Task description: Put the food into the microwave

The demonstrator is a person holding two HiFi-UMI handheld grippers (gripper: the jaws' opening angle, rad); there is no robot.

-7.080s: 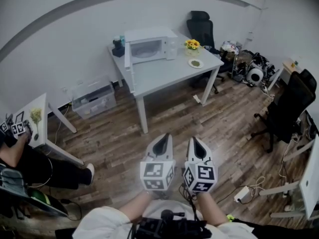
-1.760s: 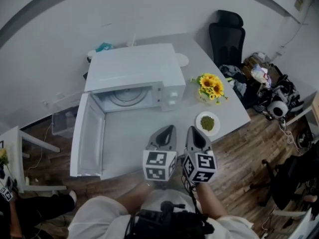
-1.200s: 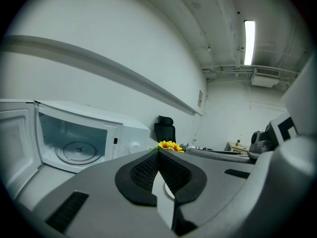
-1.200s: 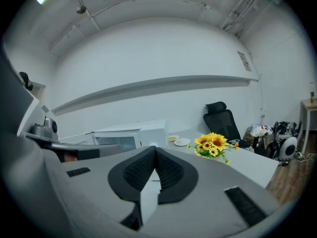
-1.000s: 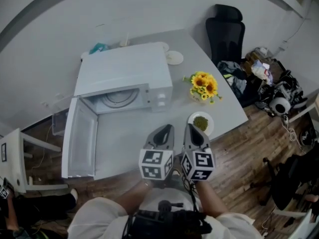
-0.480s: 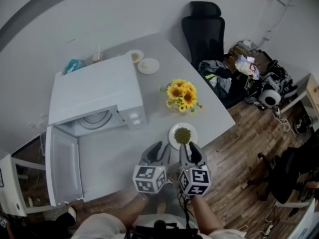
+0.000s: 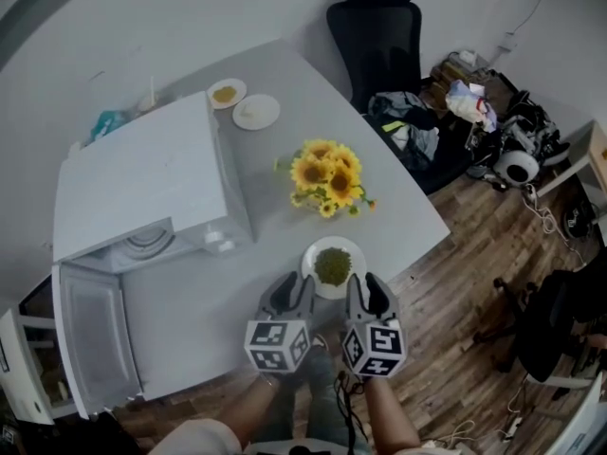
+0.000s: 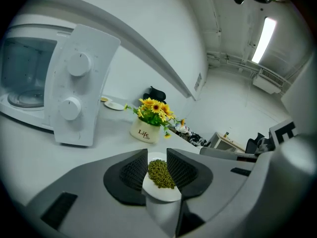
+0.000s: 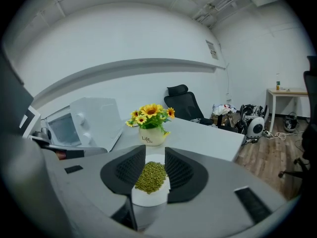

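The food is a heap of green beans on a small white plate [image 7: 333, 266] near the front right of the grey table [image 7: 398, 207]. The same plate shows through the jaw gap in the left gripper view [image 8: 159, 175] and the right gripper view [image 9: 151, 178]. My left gripper [image 7: 295, 288] and right gripper [image 7: 365, 285] hover side by side at the plate's near edge. Both are open, with nothing pressed between their pads. The white microwave [image 7: 152, 183] stands at the left with its door [image 7: 90, 344] swung open.
A pot of yellow sunflowers [image 7: 325, 173] stands just behind the plate, between it and the microwave's control side. Two small dishes [image 7: 256, 112] lie at the table's back. A black office chair [image 7: 379, 27] and floor clutter [image 7: 503, 150] are off to the right.
The view has swung right from the microwave toward the plate. Both grippers have come forward and down to the plate's near edge, and their jaws have parted.
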